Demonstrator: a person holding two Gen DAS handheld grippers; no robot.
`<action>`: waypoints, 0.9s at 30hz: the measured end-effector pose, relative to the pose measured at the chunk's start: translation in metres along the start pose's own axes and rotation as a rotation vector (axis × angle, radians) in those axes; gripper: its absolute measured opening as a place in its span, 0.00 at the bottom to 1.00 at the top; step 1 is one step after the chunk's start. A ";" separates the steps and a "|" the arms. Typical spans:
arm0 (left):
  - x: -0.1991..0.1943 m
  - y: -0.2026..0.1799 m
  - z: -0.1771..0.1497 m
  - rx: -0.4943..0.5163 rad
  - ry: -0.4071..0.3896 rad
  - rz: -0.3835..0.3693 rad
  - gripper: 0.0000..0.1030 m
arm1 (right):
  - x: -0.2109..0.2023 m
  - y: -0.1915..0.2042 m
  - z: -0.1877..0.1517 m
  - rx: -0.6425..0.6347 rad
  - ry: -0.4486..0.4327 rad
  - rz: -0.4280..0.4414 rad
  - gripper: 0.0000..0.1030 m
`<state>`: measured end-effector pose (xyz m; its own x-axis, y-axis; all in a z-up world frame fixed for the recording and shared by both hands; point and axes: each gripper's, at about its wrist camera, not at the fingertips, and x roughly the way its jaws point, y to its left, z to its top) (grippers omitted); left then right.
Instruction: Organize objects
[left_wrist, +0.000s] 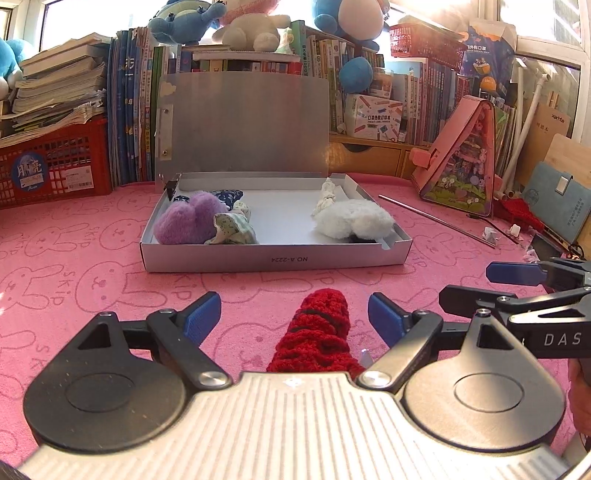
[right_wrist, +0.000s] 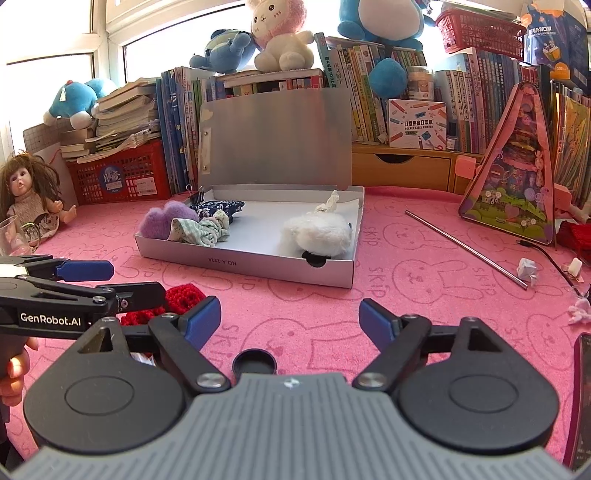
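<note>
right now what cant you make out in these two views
- Red knitted piece: near end hidden under the left gripper body, left wrist view.
- Black object under the white plush: mostly covered, right wrist view.
- Dark phone-like slab: cut off by the right edge.

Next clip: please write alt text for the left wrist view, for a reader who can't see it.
The open left claw straddles a red crocheted yarn piece lying on the pink bunny-print mat. Beyond it sits an open silver cardboard box holding a purple fluffy plush, patterned fabric pieces and a white fluffy plush; the right claw enters from the right.
</note>
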<state>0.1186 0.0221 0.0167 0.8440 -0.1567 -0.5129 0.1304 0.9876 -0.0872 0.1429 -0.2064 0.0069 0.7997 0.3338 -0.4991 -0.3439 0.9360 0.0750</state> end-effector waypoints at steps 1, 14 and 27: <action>0.001 -0.001 -0.001 -0.001 0.004 -0.001 0.87 | -0.002 0.001 -0.004 -0.006 0.000 -0.005 0.86; 0.019 -0.009 -0.013 -0.004 0.059 -0.004 0.87 | -0.029 0.010 -0.049 -0.020 -0.003 -0.082 0.86; 0.032 -0.009 -0.021 -0.026 0.083 0.014 0.87 | -0.041 0.011 -0.083 0.021 0.017 -0.137 0.88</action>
<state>0.1339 0.0075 -0.0168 0.7997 -0.1437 -0.5830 0.1040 0.9894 -0.1013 0.0656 -0.2186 -0.0438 0.8298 0.2009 -0.5207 -0.2213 0.9749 0.0235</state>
